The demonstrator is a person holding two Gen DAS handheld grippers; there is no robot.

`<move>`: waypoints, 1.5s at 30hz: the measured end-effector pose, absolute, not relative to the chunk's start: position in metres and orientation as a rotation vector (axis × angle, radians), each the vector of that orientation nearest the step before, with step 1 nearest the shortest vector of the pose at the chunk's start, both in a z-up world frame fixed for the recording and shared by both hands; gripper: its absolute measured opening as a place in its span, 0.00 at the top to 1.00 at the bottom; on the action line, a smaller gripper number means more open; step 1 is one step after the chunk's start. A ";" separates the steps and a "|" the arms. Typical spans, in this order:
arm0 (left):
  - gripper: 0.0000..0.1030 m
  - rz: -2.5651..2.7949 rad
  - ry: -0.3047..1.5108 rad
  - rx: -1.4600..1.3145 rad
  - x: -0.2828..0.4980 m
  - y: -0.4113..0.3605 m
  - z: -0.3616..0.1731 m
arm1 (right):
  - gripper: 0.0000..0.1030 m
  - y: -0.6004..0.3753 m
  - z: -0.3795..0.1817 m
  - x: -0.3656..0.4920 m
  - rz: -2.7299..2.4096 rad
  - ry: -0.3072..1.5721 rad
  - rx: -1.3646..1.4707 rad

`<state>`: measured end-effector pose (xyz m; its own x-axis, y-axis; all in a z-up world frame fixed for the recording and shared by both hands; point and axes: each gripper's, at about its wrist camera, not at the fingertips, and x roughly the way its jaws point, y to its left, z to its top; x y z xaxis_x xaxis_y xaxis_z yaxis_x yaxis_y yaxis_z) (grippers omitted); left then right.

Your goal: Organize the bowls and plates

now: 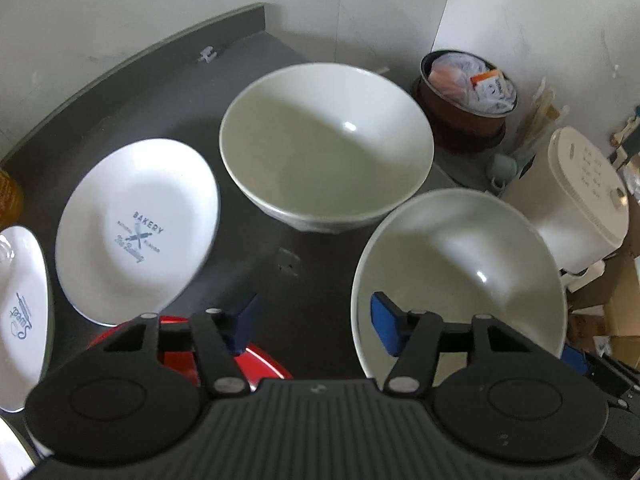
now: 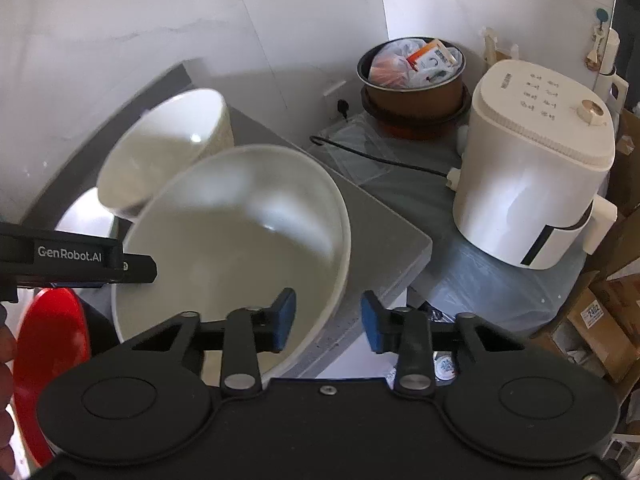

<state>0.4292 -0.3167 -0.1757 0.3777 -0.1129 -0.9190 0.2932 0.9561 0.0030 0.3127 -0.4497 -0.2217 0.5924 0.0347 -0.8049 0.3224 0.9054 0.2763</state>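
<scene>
Straddling the near bowl's [image 2: 240, 240] rim, the right gripper [image 2: 328, 322] has its jaws spread wide: the left pad sits inside the bowl, the right pad outside past the counter's [image 2: 384, 232] edge, and neither pad is seen pressing the wall, so nothing is held yet. The left gripper [image 1: 312, 320] hangs just to the left of that bowl, also spread and empty, over bare counter with a red plate [image 1: 264, 360] under its left finger. Beyond and to the left stands the far bowl [image 1: 326, 148], upright and close to the near one. By my judgement the right gripper is better placed; stacking means carrying far-left.
</scene>
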 end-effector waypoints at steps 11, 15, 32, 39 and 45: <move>0.90 -0.272 1.241 0.183 0.432 -0.333 -0.193 | 0.80 -0.456 -0.224 0.302 -0.139 0.857 0.488; 0.90 -0.286 1.223 0.184 0.428 -0.332 -0.189 | 0.80 -0.459 -0.219 0.298 -0.138 0.858 0.511; 0.91 -0.245 1.089 0.098 0.404 -0.306 -0.127 | 0.80 -0.447 -0.157 0.295 -0.058 0.743 0.472; 0.91 -0.181 1.066 0.065 0.401 -0.280 -0.106 | 0.80 -0.424 -0.145 0.297 -0.006 0.727 0.446; 0.91 -0.144 1.059 0.044 0.400 -0.257 -0.097 | 0.80 -0.406 -0.138 0.297 0.039 0.734 0.426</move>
